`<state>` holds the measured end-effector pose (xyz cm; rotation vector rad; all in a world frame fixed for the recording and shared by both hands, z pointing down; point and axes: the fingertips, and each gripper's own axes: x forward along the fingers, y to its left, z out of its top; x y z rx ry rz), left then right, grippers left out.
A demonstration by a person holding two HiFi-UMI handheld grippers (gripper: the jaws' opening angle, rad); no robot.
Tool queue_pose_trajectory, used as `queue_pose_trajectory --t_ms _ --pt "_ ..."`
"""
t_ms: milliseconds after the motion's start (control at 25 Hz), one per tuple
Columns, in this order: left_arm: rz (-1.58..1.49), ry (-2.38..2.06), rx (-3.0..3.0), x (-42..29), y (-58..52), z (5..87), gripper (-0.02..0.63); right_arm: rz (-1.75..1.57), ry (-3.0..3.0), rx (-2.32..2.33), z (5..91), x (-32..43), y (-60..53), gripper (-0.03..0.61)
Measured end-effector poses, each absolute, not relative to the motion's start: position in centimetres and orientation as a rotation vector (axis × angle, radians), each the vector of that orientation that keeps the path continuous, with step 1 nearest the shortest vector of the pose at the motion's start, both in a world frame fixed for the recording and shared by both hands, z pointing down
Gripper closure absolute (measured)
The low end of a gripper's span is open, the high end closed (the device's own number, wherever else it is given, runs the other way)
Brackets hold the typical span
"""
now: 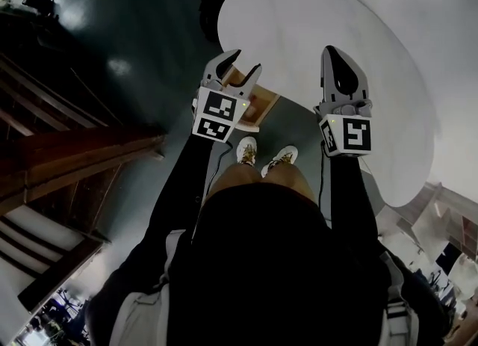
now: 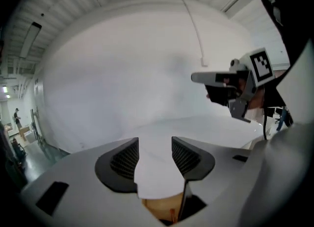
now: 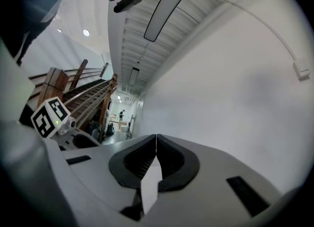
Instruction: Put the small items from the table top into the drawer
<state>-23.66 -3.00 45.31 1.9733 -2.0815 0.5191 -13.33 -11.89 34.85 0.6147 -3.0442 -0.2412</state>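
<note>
My left gripper [image 1: 246, 60] hangs in the air over the near edge of the white round table top [image 1: 299, 16]. Its jaws stand open and empty [image 2: 154, 140]. Just below it is a light wooden box [image 1: 258, 102], apparently the drawer; a strip of it shows low between the jaws [image 2: 164, 206]. My right gripper [image 1: 334, 51] is held level over the table with its jaws shut on nothing [image 3: 156, 137]. In the left gripper view it appears at the right [image 2: 196, 77]. I see no small item on the table in any view.
A wooden staircase [image 1: 67, 158] stands at the left over the dark glossy floor [image 1: 112, 45], and is also in the right gripper view [image 3: 73, 88]. The person's shoes [image 1: 246, 150] are by the table's edge. A white wall [image 2: 122, 74] rises behind the table.
</note>
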Motion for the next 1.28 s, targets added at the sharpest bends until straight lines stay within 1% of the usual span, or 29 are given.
queue_pose_trajectory --t_ms 200,360,440,480,520,560,600,720,1280 --pt "0.429 -2.223 2.079 -24.3 -3.1 37.7 0.395 -0.273 -3.069 0.632 33.1 -13.2 -11.1 0.552" --pt "0.362 -2.285 2.139 -24.1 -2.8 33.8 0.429 -0.297 -3.075 0.662 32.1 -12.5 -10.9 0.552" --pt "0.328 -2.315 2.148 -24.1 -2.4 32.7 0.486 -0.305 -3.078 0.67 31.9 -12.3 -10.6 0.552" --pt "0.316 -2.329 2.147 -24.1 -2.3 32.4 0.503 -0.307 -3.078 0.672 31.9 -12.2 -10.5 0.552" --pt "0.309 -2.342 2.145 -24.1 -2.1 32.2 0.544 -0.308 -3.078 0.675 31.9 -12.2 -10.3 0.552" --pt "0.304 -2.353 2.142 -24.2 -2.0 32.1 0.559 -0.307 -3.076 0.678 31.8 -12.2 -10.2 0.552" --pt "0.3 -2.363 2.139 -24.2 -1.8 32.0 0.592 -0.305 -3.074 0.681 31.7 -12.2 -10.1 0.552" --pt "0.283 -2.393 2.112 -24.4 -1.3 31.9 0.6 -0.32 -3.076 0.683 31.6 -12.1 -9.7 0.551" --pt "0.292 -2.44 2.075 -25.1 -1.1 31.7 0.6 -0.342 -3.062 0.596 31.8 -12.2 -8.5 0.552"
